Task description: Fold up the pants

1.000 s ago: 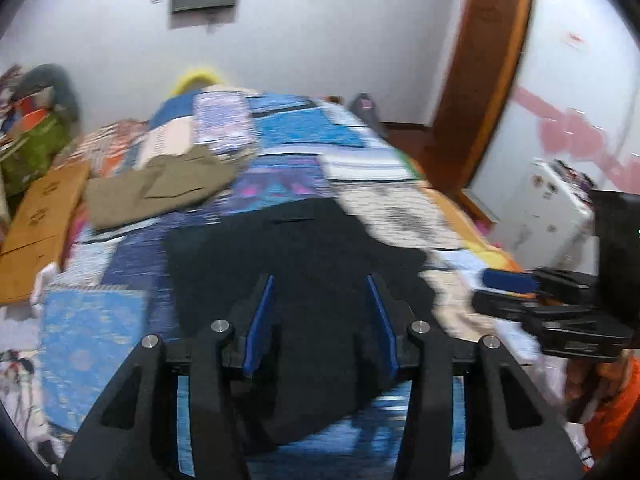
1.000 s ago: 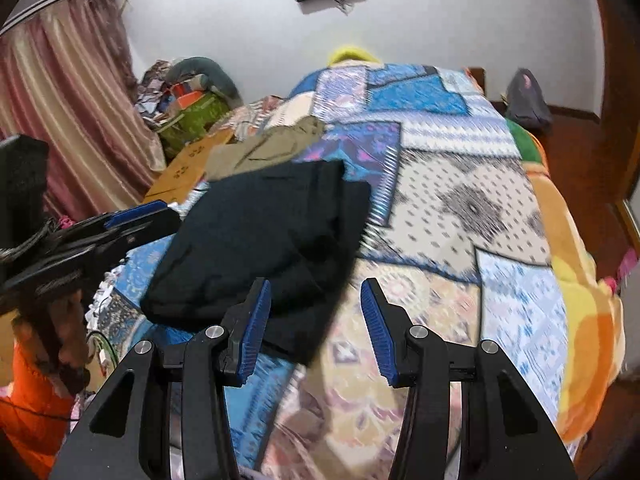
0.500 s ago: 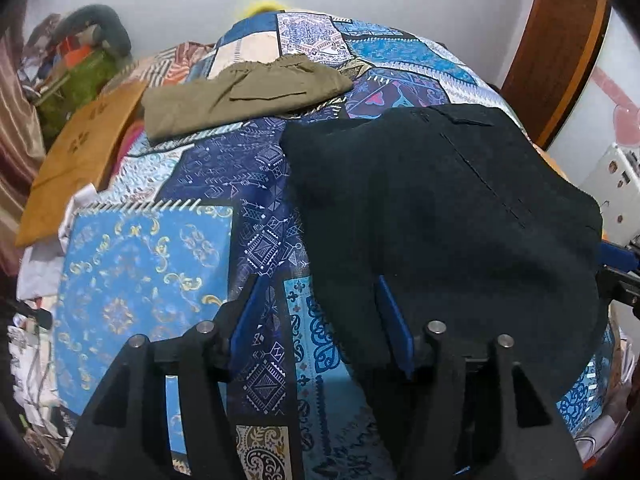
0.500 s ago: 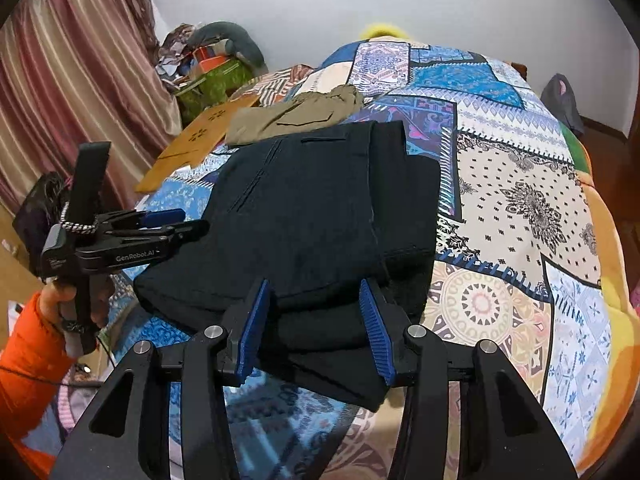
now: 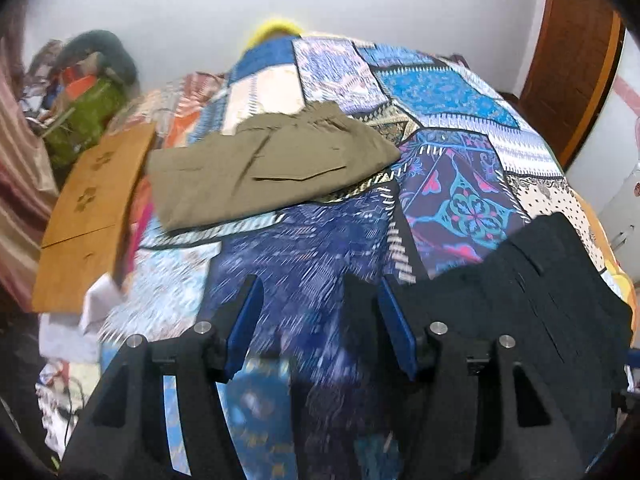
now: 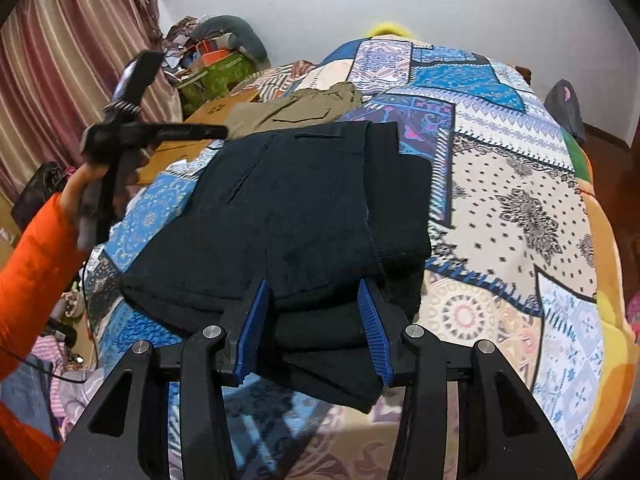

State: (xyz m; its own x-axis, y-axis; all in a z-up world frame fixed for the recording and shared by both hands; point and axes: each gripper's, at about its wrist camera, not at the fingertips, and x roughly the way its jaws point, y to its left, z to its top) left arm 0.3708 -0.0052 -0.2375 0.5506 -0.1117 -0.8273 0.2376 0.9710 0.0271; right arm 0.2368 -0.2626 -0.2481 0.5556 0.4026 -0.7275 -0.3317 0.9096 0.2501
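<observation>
Bedroom, patchwork quilt [image 6: 516,208] on bed serving as work surface; white wall behind, curtain [image 6: 68,52] at far left of the right-wrist view.

Item 1, black pants [image 6: 304,216]: lying on quilt as a compact multi-layer stack, several folds apparently made. Top layer flat w/ pocket slit showing; lower layers stick out at the near edge and on the right side, so edges are not flush. Stack sits directly ahead of the right tongs [image 6: 312,316], its near edge between and under the blue pads. In the left-wrist view the same pants [image 5: 532,312] lie to the right of the left tongs [image 5: 316,324], beside them, not between the pads.

Item 2, tongs. Right: jaws apart, pads either side of the stack's near edge; no pinch on cloth visible, so read as open over it. Left: jaws have just been opening, now standing wide w/ only quilt [image 5: 304,256] seen between them; nothing held. View is motion-blurred. From the right wrist, left tongs [image 6: 160,134] appear raised off to the left of the stack, held by a hand w/ orange sleeve [image 6: 32,264].

Item 3, surroundings. Olive pants [image 5: 264,168] already folded, beyond the tongs toward the head of the bed, apart from the black stack. Cardboard [image 5: 88,208] and clutter at the left bed edge.

Assessment: black pair near done, approx. final stage. Remaining, in my judgement: square up protruding layers, poss. one last tidy or move beside the olive pair. Whether a further fold is intended, cannot tell.
</observation>
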